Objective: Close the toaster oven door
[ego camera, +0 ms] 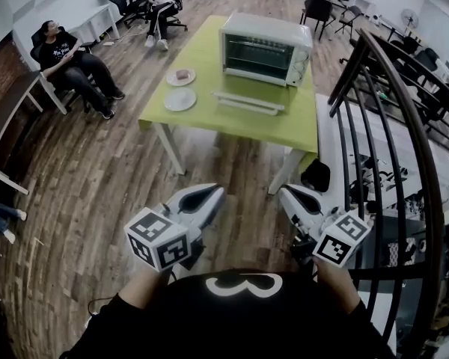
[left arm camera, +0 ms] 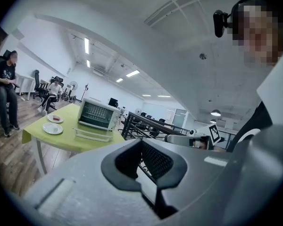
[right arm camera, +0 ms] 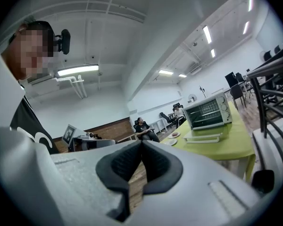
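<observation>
A white toaster oven (ego camera: 266,48) stands at the far side of a green table (ego camera: 209,114), its glass door (ego camera: 248,102) dropped open flat in front of it. The oven (left arm camera: 97,114) and its lowered door (left arm camera: 92,134) appear far off in the left gripper view, and the oven (right arm camera: 206,110) with its door (right arm camera: 202,138) also appears in the right gripper view. My left gripper (ego camera: 218,193) and right gripper (ego camera: 283,194) are held close to my body, well short of the table. Both are shut with nothing between the jaws.
Two plates (ego camera: 180,88) lie left of the oven, one with a piece of food. A dark metal railing (ego camera: 389,133) rises at my right. Two people sit on chairs (ego camera: 75,66) at the far left. A black object (ego camera: 315,175) lies on the floor by the table leg.
</observation>
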Motion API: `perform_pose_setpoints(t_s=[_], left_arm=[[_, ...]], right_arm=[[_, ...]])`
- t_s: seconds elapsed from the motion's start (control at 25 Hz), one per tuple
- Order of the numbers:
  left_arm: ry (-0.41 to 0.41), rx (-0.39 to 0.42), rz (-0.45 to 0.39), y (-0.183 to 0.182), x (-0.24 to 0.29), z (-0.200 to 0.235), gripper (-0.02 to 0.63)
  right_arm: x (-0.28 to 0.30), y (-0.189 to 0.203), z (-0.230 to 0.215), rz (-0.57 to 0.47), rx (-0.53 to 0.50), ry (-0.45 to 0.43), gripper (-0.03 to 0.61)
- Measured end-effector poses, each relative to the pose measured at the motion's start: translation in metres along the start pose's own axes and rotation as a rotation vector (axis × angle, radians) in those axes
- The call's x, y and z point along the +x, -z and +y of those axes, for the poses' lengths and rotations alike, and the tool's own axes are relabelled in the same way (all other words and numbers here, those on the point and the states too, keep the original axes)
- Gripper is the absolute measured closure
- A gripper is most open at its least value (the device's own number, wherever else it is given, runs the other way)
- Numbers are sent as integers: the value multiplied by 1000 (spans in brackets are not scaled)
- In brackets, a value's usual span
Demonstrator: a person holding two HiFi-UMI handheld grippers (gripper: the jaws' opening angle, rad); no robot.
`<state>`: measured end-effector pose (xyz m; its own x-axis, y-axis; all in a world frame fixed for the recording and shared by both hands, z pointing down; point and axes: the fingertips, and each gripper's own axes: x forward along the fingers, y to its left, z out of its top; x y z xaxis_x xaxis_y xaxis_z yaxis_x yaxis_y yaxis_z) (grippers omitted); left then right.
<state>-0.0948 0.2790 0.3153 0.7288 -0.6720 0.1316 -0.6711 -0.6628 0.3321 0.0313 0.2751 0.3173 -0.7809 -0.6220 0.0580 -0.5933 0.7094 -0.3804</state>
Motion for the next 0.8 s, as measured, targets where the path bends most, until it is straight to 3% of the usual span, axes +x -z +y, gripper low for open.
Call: perform_pose_setpoints(t_s=[0.44,0.8], left_arm=[[-7,9,-18,-18,35,58,603],[-56,-13,14,-33,116,141,603]], right_arm=[[51,-10,-45,-7,0,6,577],[119,-27,-146,22,43,3,577]])
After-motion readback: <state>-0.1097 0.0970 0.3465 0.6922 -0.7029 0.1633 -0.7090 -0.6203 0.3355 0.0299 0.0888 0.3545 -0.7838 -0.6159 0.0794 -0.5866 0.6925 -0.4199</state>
